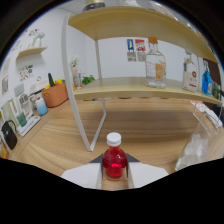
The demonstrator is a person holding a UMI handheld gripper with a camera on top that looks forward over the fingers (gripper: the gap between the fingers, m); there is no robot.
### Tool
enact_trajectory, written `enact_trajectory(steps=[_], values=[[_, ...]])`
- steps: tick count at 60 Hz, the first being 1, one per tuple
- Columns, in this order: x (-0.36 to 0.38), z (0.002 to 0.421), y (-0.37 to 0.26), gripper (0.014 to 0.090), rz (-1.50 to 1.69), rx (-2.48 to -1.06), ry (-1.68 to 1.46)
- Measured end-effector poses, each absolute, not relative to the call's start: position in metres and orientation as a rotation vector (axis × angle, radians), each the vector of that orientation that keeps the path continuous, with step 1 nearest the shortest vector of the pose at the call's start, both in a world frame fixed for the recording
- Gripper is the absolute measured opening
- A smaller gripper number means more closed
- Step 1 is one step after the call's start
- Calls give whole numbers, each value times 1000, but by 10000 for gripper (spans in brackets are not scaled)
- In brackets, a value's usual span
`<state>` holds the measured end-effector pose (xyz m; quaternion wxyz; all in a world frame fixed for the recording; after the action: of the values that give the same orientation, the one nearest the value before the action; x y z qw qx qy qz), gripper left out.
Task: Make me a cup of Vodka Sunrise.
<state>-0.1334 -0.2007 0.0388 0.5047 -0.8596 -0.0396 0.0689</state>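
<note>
Claw (114, 172) clamped on red bottle (114, 160), wooden table (145, 130), white-framed shelf (125, 87) holding clear bottle (155, 64), white wall

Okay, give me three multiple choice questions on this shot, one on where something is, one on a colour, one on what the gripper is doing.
1. Where does the clear glass bottle stand?
A. on the wooden shelf
B. on the floor
C. between the fingers

2. What colour is the cap of the small red bottle?
A. black
B. white
C. green

3. What is the gripper doing?
A. hanging open over nothing
B. closed on the red bottle
C. holding a cup

Answers: 1 A, it rests on the shelf board, beyond the fingers. 2 B, the cap above the red liquid is white. 3 B, both fingers press on the bottle's sides.
</note>
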Motion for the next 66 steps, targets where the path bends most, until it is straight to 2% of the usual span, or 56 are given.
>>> enact_trajectory(steps=[36,45,46,48,50,62,63,64,66], values=[[-156,16,-205,369,121,-2152,-167],[-158,15,-216,579,130,-2171,-184],[-158,17,-217,638,140,-2168,-186],[-159,22,-220,840,156,-2160,-189],[-159,32,-223,867,165,-2143,-189],[-141,110,-250,866,219,-2041,-199],[-139,119,-253,831,230,-2029,-194],[-136,127,-256,861,243,-2016,-189],[-129,144,-262,865,259,-1991,-183]])
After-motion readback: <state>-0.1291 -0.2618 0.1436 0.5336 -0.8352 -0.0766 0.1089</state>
